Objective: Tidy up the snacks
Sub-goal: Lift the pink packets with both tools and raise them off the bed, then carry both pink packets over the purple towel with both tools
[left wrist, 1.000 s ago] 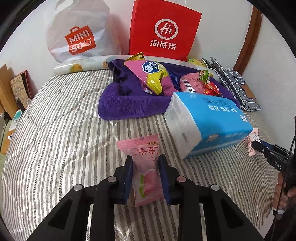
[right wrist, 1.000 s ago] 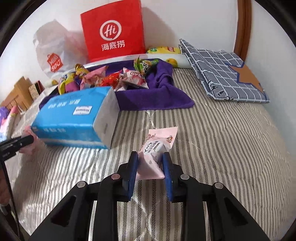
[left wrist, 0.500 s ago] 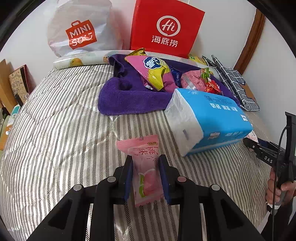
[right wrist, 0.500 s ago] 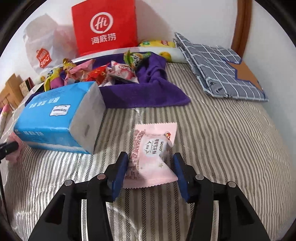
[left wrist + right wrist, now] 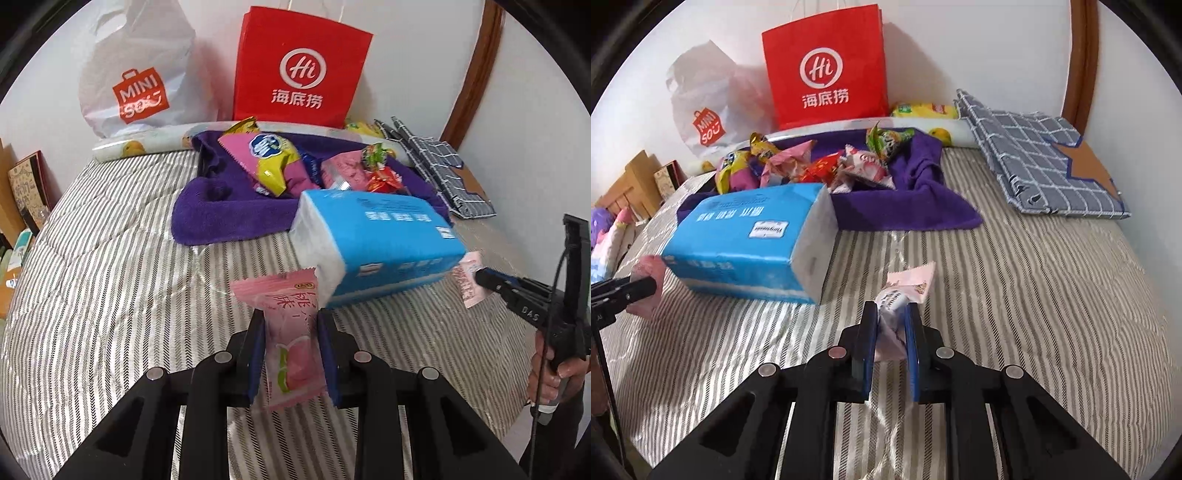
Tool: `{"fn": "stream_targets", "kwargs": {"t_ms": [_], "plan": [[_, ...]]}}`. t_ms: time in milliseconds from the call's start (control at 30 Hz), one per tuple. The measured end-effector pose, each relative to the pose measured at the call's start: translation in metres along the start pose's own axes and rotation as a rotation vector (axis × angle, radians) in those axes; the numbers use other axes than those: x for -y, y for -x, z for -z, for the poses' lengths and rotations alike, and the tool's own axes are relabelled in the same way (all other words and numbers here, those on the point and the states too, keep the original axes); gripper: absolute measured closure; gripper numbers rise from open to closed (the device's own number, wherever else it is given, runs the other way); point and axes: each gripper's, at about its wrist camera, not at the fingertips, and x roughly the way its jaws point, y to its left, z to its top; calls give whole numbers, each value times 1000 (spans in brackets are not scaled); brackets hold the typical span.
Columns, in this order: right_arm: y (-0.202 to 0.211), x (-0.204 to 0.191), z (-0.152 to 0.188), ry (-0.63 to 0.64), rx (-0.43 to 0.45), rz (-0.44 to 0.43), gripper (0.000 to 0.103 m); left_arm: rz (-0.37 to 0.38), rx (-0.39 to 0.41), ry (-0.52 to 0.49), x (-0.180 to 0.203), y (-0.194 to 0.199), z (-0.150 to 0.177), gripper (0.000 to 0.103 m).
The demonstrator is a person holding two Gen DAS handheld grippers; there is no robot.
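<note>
1. Our left gripper (image 5: 291,349) is clamped on a pink pack (image 5: 290,332), held over the bed's (image 5: 110,295) near edge; gripped by its slick middle, it could slide out.
2. Our right gripper (image 5: 890,345) pinches a pale pack (image 5: 897,306) crumpled thin, likely to twist free.
3. The purple towel (image 5: 221,218) at the bed's far edge holds the snack pile (image 5: 273,162); whether the red bag (image 5: 301,70) holds anything, we cannot tell.

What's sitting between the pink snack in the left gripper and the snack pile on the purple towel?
The blue tissue pack lies partly across that path, right of centre. The striped bedding left of it, up to the purple towel, looks clear.
</note>
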Motion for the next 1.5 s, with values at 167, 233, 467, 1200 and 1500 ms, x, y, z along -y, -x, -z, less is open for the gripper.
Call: {"fn": "stream_targets", "kwargs": {"t_ms": [167,233,467,1200,1500], "plan": [[-3,10,1,-41,-11,-2,71,0,4,-1,2,1,-1,77],[-6,11,-1,-55,-16,-10,60,16,4,8,0,-1,-2,77],[-34,-9,-3,15,-47,52,56,30,3,1,-2,-4,-9,77],[53,-26,-42,-3,120,-122,68,114,45,-49,49,7,-57,77],[72,-48,-86,54,203,-139,68,93,88,-65,62,23,-93,77]]}}
